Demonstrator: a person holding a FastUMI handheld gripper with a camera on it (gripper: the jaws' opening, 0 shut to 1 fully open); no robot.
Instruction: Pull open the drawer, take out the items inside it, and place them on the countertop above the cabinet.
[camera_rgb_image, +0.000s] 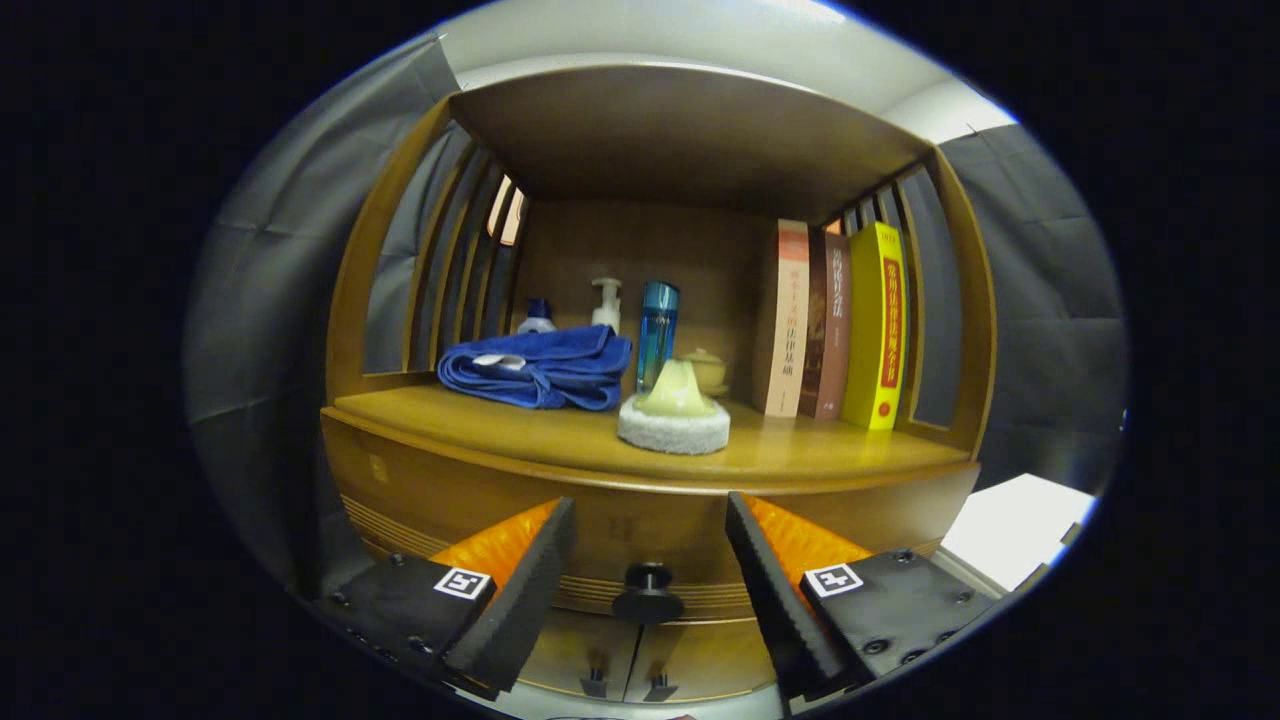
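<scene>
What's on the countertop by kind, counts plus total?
Books: 3, upright beside the right slats
Bottles: 3, at the back, two behind the towel
Folded blue towel: 1
Round pad with a pale cone: 1
Small lidded pot: 1
Total: 9
The hand-held gripper is open, with the drawer knob between its fingers.

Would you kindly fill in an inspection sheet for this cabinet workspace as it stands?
Surface: wooden countertop, glossy, bare along its front.
Job's things: drawer shut; knob in line with the gap between the fingers, untouched.
Clutter: blue towel, round pad, small pot, blue bottle, pump bottle, three books upright.
Grippers: gripper open, fingers either side of the knob.
Cables: nothing seen.
Surroundings: slatted side panels, grey wall.
</scene>
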